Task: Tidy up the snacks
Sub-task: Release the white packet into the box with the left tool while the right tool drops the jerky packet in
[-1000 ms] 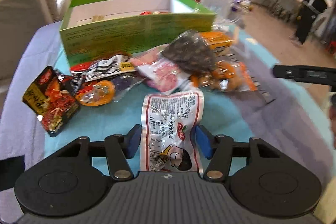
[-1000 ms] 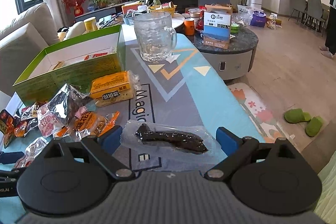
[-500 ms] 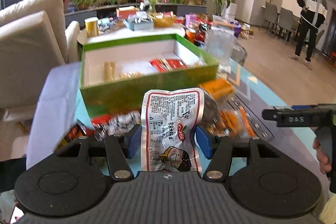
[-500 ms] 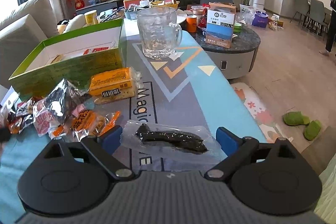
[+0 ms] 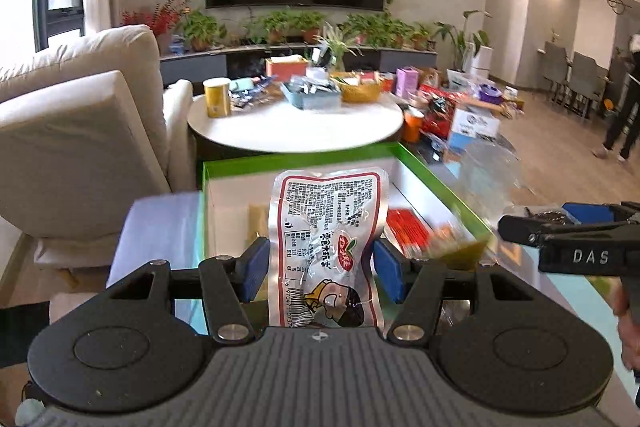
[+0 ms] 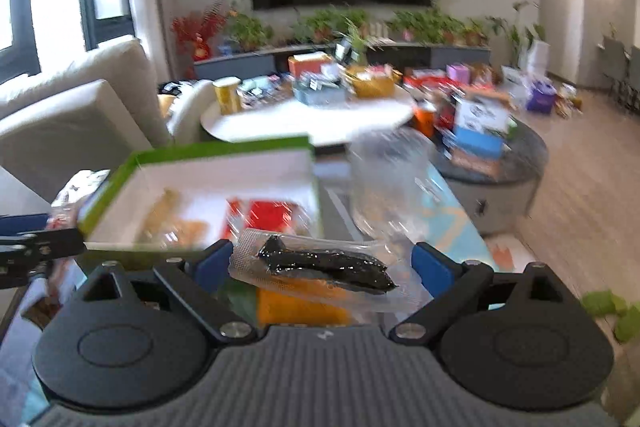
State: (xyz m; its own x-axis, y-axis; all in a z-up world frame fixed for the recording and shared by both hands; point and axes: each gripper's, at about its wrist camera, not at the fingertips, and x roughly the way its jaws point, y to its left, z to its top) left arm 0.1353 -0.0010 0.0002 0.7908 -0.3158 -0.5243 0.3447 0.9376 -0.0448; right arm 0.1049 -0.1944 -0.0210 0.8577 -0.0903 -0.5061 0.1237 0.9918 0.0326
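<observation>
Left gripper (image 5: 320, 267): jaws clenched on a silver snack packet (image 5: 330, 227), blue pads pressing both of its side edges; the packet stands upright, printed text and a cartoon face showing.

Silver snack packet spot: held up in the air, right in front of the green box (image 5: 304, 157) in the left wrist view.

Right gripper (image 6: 322, 265): jaws grasping a clear vacuum pouch (image 6: 320, 267) with a dark strip of something inside, lying crosswise between the pads.

Clear pouch spot: up off the counter (image 6: 444, 203), near the box's right-hand corner.

Green box: open, white inside, a red packet (image 6: 268, 213) and some yellowish snacks (image 6: 168, 217) already lying in it.

Glass mug (image 6: 390, 179): just beside the box on its right, pretty blurry.

Other stuff: an orange packet (image 6: 296, 309) on the counter under the right gripper, and a cluttered round white table (image 5: 296, 123) behind the box.
</observation>
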